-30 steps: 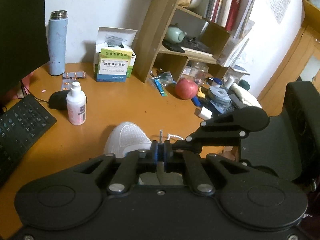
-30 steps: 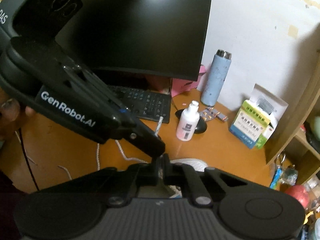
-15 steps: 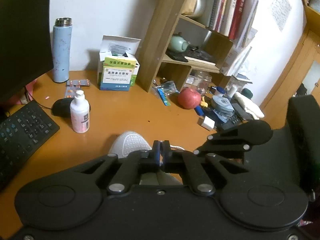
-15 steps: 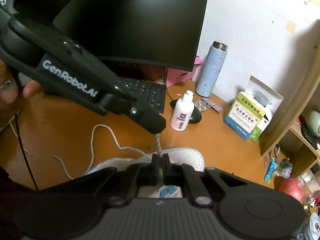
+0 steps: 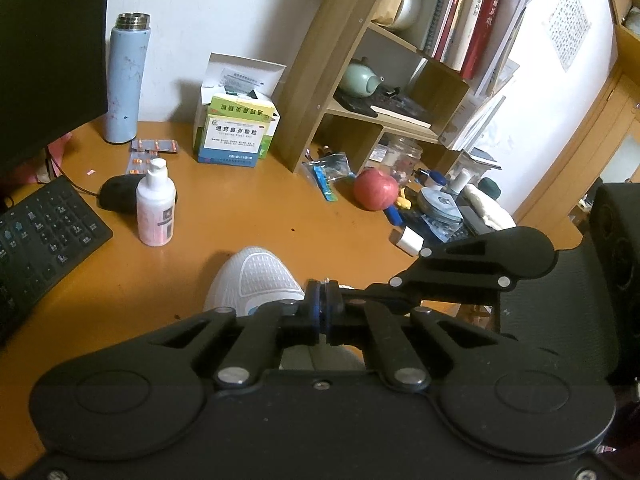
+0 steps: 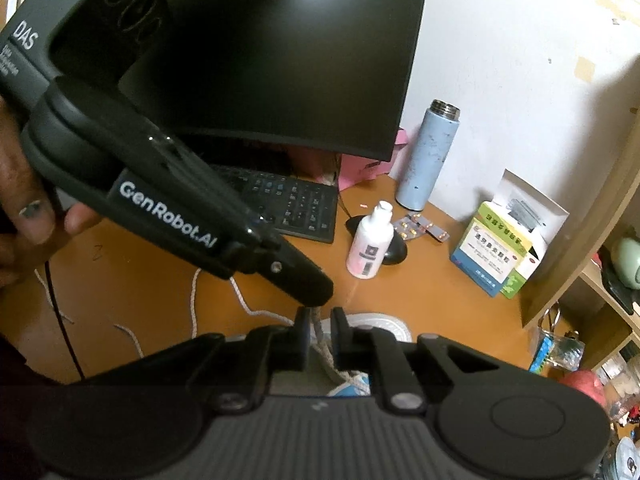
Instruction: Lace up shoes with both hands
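jaws of the left gripper [image 5: 323, 307] are pressed fully together, and in the right wrist view their tip meets the top of the white shoelace [image 6: 320, 332] just above the right gripper [image 6: 320, 320]; whether the lace end is pinched there cannot be told. jaws of the right gripper are opening, a narrow gap between them with the shoelace running up through it, the pads not pressing on it. the white shoe [image 5: 256, 276] sits on the table [image 5: 248, 216] right under both grippers, toe pointing away toward the wall, and more of the lace trails in loops over the wood to the left in the right wrist view. a hand [image 6: 24, 208] grips the left tool's body at the left edge there.

the table is orange-brown wood and crowded: a black keyboard [image 5: 36, 236] and dark monitor [image 6: 280, 52] at the left, a black mouse [image 5: 120, 196] with a small white bottle [image 5: 155, 208] in front of it, blister packs [image 5: 154, 146], a pale blue flask [image 5: 126, 80] against the white wall, and a green-and-blue medicine box [image 5: 236, 136]. a wooden shelf [image 5: 332, 60] holds books and a green teapot [image 5: 360, 78]; a red apple [image 5: 375, 190] lies at its foot among small clutter.
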`<state>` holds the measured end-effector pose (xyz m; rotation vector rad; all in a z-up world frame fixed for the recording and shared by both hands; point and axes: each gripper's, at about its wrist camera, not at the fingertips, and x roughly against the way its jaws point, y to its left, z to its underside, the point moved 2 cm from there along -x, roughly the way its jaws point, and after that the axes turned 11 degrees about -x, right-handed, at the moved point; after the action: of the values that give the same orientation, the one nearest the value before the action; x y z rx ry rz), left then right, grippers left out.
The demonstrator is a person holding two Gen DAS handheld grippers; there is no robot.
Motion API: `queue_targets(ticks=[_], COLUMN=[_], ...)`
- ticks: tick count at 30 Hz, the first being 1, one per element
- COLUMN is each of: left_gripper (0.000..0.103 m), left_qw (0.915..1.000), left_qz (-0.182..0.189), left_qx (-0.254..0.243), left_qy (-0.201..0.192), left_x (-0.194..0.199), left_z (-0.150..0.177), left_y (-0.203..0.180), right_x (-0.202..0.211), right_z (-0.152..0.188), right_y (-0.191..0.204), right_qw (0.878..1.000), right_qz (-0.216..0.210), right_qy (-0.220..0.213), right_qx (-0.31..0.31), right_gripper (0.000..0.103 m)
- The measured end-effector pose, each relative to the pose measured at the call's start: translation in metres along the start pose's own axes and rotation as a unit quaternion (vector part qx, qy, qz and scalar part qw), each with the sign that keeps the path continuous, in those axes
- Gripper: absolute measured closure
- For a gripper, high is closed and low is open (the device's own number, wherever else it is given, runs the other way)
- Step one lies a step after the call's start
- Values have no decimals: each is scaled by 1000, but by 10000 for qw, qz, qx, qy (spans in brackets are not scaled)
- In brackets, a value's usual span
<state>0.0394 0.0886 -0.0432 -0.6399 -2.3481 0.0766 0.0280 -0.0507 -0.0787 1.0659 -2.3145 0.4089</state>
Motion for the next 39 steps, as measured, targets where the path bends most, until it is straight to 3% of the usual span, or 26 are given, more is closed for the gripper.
queue_targets(ticks=[4, 8, 14, 17, 25, 28, 39], left_gripper=[103, 101, 87, 80, 81, 93, 95], left_qw=[10000, 9996, 9937, 9906, 9849, 9833, 9842], left_qz=[-23, -237, -651, -655, -629, -652, -832], left_qx=[13, -114, -725, -907, -1263, -1349, -1150], left_qy=[43, 105, 555, 784, 1005, 1036, 1061], left_x=[1, 6, 4, -2, -21, -27, -28], left_z=[2, 5, 20, 29, 40, 41, 40], left_y=[1, 2, -1, -4, -10, -11, -6], right_x=[0, -5, -18, -25, -41, -45, -62], right_z=[0, 1, 5, 7, 10, 12, 18], right_y=[2, 0, -1, 1, -1, -1, -1], right_qw=[10000, 9995, 9975, 9965, 9935, 9925, 9863], right_qz=[-69, -96, -122, -116, -128, -113, -40], right_qy=[0, 275, 657, 807, 1130, 1213, 1645], right_qx=[15, -130, -244, -170, -16, 9, 122], right_gripper=[99, 100, 100, 100, 99, 99, 99])
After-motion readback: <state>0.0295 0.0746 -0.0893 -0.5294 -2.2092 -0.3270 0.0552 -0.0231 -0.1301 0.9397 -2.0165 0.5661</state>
